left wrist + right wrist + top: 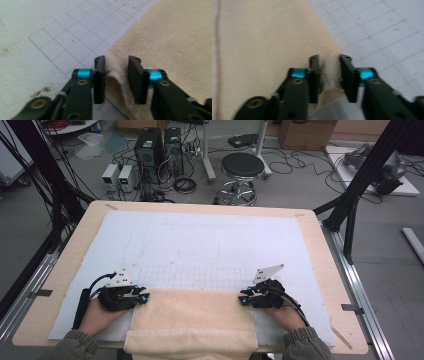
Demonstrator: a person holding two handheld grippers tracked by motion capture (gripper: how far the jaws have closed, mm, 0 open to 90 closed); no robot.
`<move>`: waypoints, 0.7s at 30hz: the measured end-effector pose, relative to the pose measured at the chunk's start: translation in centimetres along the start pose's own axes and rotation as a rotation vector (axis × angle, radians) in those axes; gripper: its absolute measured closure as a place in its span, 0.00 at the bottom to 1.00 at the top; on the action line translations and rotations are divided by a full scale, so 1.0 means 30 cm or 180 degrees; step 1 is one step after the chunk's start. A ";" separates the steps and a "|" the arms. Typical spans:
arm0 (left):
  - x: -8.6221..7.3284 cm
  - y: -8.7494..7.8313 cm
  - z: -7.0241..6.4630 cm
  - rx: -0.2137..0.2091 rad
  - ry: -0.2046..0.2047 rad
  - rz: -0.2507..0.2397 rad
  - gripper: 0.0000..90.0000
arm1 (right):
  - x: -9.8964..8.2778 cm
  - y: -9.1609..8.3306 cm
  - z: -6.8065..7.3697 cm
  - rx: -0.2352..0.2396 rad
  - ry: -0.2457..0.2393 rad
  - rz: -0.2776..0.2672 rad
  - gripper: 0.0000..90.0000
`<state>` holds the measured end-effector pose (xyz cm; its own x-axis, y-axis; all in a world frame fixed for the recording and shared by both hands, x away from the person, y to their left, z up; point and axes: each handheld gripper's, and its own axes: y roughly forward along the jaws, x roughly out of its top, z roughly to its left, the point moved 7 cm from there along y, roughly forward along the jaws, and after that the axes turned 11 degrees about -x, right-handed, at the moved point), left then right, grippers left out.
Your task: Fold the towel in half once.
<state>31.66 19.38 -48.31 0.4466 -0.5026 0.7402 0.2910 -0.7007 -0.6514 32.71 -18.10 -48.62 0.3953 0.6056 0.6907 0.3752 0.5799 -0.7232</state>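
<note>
High view: a cream towel lies on the near part of the white mat, its near edge folded over the table's front edge, its far edge running left to right across the grid lines printed on the mat. That far edge is the towel's long axis as it lies, and each gripper sits at one end of it: the left gripper at the far left corner, the right gripper at the far right corner, both pointing inward toward each other along the edge. Each hand is therefore at its own corner, and neither needs to cross over.

In the left gripper view, the towel corner stands raised between the two black jaws, bunched into a small fold; the left jaw touches the cloth, while a sliver of gap seems to remain on the right side, so the jaws look drawn in on the corner but I cannot be sure the pinch is firm.

In the right gripper view, the other towel corner fills the gap between the jaws, which press on it from both sides and hold it.

With both corners taken, the rest of the towel lies toward the person, so I judge that the next move carries this edge either forward to spread it or back over the body to fold it.
</note>
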 end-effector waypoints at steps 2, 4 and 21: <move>0.009 -0.001 -0.001 0.0018 0.0012 0.0007 0.91 | 0.002 -0.003 0.005 0.0053 0.0010 0.0008 0.90; 0.031 -0.006 0.012 0.0151 0.0025 -0.0060 0.94 | 0.008 -0.006 -0.003 0.0043 -0.0009 0.0002 0.93; 0.595 -0.049 0.348 0.1034 -0.0020 -0.0519 0.95 | 0.419 -0.121 -0.442 -0.1027 0.0169 -0.0343 0.95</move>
<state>48.03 16.71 -35.89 0.3770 -0.3938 0.8383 0.6120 -0.5734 -0.5446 47.45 -19.82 -37.34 0.3790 0.5160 0.7682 0.6596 0.4316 -0.6153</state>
